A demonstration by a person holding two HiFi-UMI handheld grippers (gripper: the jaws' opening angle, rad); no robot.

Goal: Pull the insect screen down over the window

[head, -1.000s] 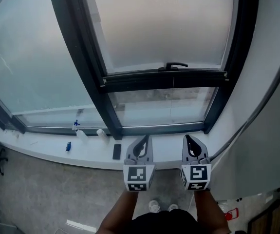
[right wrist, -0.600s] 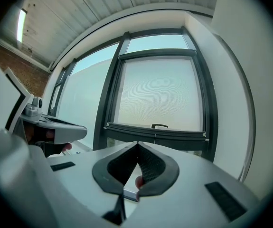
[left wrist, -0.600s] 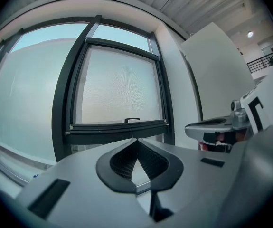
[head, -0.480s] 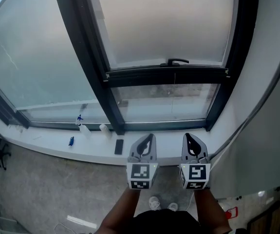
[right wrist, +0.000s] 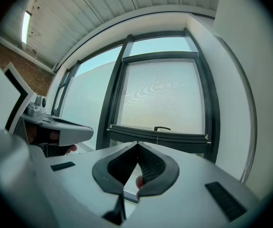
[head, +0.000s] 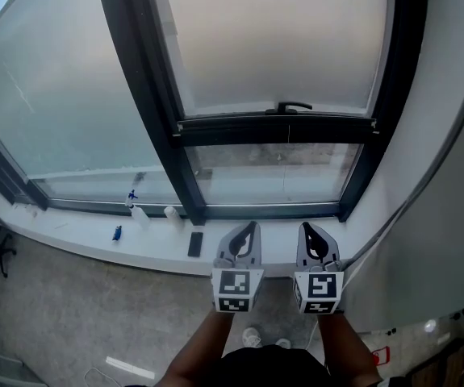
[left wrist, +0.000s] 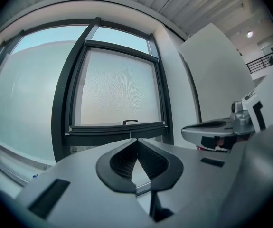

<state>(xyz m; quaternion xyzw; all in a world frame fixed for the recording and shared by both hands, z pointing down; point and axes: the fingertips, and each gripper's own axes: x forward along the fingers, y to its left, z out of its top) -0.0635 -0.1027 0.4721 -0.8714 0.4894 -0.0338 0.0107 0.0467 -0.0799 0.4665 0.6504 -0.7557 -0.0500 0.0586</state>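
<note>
The mesh insect screen (head: 272, 43) covers the upper part of the dark-framed window. Its dark bottom bar (head: 276, 129) carries a small black handle (head: 294, 107), and a strip of bare glass (head: 272, 174) shows below it. My left gripper (head: 250, 226) and right gripper (head: 305, 227) hang side by side in front of the sill, well below the bar, both shut and empty. In the left gripper view the bar (left wrist: 117, 129) and handle (left wrist: 130, 122) lie straight beyond the shut left gripper (left wrist: 136, 140). From the right gripper view, the handle (right wrist: 162, 128) stands above the shut right gripper (right wrist: 137, 144).
On the white sill (head: 78, 244) stand a spray bottle (head: 135, 212) and a small white bottle (head: 171, 214), with a flat black object (head: 194, 244) nearby. A white wall (head: 449, 176) closes the right side. A large fixed pane (head: 62, 95) fills the left. The person's shoes (head: 252, 339) show on the grey floor.
The head view has drifted a little, so the window sits slightly further right. Both grippers stay shut in nearly the same place; the right one has edged slightly left.
</note>
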